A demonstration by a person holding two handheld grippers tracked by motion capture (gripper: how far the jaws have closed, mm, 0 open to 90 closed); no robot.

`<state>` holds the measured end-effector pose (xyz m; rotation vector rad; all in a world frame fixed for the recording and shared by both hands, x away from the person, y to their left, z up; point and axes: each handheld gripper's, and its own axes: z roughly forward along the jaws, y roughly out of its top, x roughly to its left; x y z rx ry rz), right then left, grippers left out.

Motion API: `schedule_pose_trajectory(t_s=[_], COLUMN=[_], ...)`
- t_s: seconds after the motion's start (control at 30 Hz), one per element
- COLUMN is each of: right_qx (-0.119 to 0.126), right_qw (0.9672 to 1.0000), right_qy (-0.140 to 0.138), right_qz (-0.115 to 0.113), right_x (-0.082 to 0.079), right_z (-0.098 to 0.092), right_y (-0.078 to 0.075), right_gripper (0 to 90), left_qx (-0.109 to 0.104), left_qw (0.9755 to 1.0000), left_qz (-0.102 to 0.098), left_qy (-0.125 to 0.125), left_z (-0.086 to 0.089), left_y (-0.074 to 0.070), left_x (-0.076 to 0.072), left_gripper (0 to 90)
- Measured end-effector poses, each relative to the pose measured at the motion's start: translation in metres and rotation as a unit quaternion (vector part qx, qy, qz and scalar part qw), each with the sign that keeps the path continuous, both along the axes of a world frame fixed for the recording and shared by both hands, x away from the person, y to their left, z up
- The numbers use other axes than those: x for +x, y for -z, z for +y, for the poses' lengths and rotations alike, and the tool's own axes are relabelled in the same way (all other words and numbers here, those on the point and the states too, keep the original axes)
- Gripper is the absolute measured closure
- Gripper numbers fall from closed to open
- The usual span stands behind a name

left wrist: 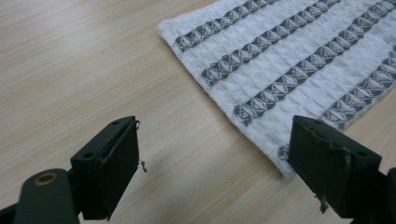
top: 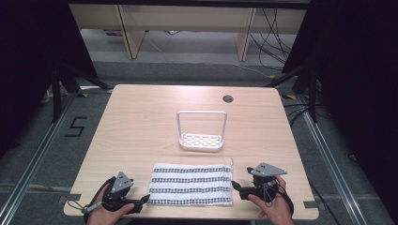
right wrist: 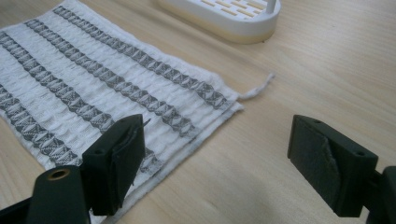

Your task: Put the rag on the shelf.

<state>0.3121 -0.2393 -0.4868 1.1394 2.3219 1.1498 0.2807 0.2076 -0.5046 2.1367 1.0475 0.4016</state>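
One striped towel [top: 191, 184], one white rack [top: 202, 131], two claws — left claw [top: 141, 202], right claw [top: 236, 187] — both wide

Pale wood-grain surface [top: 141, 122], round cable hole [top: 228, 99] near far edge. White slotted rack [top: 202, 140] at centre. Striped white-grey cloth [top: 191, 184] flat toward the near edge, apart from rack.

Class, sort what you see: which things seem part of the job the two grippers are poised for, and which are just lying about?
Likely part of the job:
- striped cloth, flat between the grippers
- left gripper, open
- right gripper, open
- white rack, possibly

Just lying about:
- table's cable hole
- floor cables
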Motion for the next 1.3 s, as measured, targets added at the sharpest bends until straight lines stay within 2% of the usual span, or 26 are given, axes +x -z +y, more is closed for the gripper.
schedule_pose_trajectory(t_s=[0.2,0.23,0.27,0.3,0.33,0.37,0.4,0.43,0.5,0.53,0.57,0.73,0.77,0.87,0.93,0.97,1.03,1.07,1.1,1.13,1.17,1.2,1.3], right_qx=[0.008,0.005,0.000,0.008,0.006,0.003,0.003,0.000,0.000,0.000,-0.007,-0.016,-0.016,-0.018,-0.016,-0.017,-0.017,-0.020,-0.016,-0.016,-0.021,-0.021,-0.025], right_qw=[0.9999,1.0000,0.9999,0.9999,0.9997,0.9994,0.9994,0.9989,0.9987,0.9987,0.9980,0.9979,0.9980,0.9980,0.9980,0.9977,0.9977,0.9974,0.9978,0.9978,0.9975,0.9975,0.9974], right_qy=[-0.007,-0.002,-0.011,-0.014,-0.022,-0.030,-0.030,-0.042,-0.047,-0.048,-0.060,-0.062,-0.061,-0.061,-0.061,-0.066,-0.066,-0.069,-0.064,-0.064,-0.067,-0.067,-0.067], right_qz=[0.002,0.003,-0.004,-0.001,-0.007,-0.016,-0.016,-0.022,-0.022,-0.018,-0.022,-0.005,-0.002,-0.005,0.003,0.000,-0.001,0.000,0.006,0.006,0.000,-0.001,0.002], right_x=[0.002,0.001,0.003,0.005,0.006,0.008,0.008,0.011,0.012,0.011,0.013,0.013,0.011,0.006,0.004,-0.001,-0.003,-0.009,-0.011,-0.011,-0.013,-0.017,-0.023], right_z=[0.001,0.003,0.004,0.009,0.010,0.013,0.013,0.021,0.023,0.026,0.030,0.033,0.033,0.033,0.032,0.031,0.030,0.029,0.029,0.029,0.028,0.028,0.029], right_y=[-0.002,-0.003,-0.004,-0.008,-0.009,-0.011,-0.011,-0.015,-0.016,-0.017,-0.016,-0.015,-0.016,-0.017,-0.017,-0.017,-0.017,-0.016,-0.016,-0.016,-0.016,-0.015,-0.014], right_gripper=[21.6,21.6,21.8,22.2,22.3,22.4,22.4,22.9,23.1,23.5,24.5,25.9,26.1,26.3,26.9,27.6,27.7,27.9,28.1,28.1,28.5,29.3,30.6], left_qx=[0.002,-0.007,0.001,-0.003,-0.007,0.004,0.004,-0.004,-0.001,-0.006,-0.003,-0.006,0.004,-0.002,0.024,0.007,0.004,-0.004,-0.011,-0.011,-0.016,-0.014,-0.014], left_qw=[0.9999,1.0000,1.0000,0.9999,0.9999,0.9999,0.9999,0.9999,0.9998,0.9999,0.9998,0.9997,0.9993,0.9990,0.9970,0.9973,0.9971,0.9961,0.9960,0.9960,0.9955,0.9953,0.9943], left_qz=[0.004,0.004,0.003,0.004,0.003,0.004,0.004,0.002,0.007,0.003,0.004,-0.003,-0.004,-0.007,-0.005,-0.010,-0.015,-0.018,-0.016,-0.016,-0.011,-0.016,-0.011], left_qy=[0.009,0.002,0.009,0.012,0.007,0.015,0.015,0.011,0.017,0.010,0.020,0.023,0.036,0.044,0.074,0.072,0.074,0.087,0.087,0.087,0.093,0.094,0.105], left_z=[-0.005,-0.007,-0.007,-0.009,-0.012,-0.011,-0.011,-0.015,-0.016,-0.018,-0.019,-0.028,-0.033,-0.043,-0.049,-0.058,-0.064,-0.071,-0.075,-0.075,-0.080,-0.083,-0.099], left_y=[-0.001,0.000,0.000,-0.001,-0.001,-0.002,-0.002,-0.002,-0.003,-0.002,-0.003,-0.005,-0.008,-0.009,-0.013,-0.013,-0.014,-0.016,-0.017,-0.017,-0.018,-0.018,-0.020], left_x=[-0.002,-0.003,-0.002,-0.004,-0.005,-0.006,-0.006,-0.007,-0.008,-0.009,-0.009,-0.006,-0.003,0.001,0.008,0.012,0.017,0.023,0.027,0.027,0.033,0.036,0.048], left_gripper=[15.9,15.9,16.0,16.0,16.0,16.0,16.0,16.0,16.1,16.1,16.3,16.5,16.8,17.0,17.5,18.2,19.3,19.6,19.7,19.7,19.7,19.7,19.7])
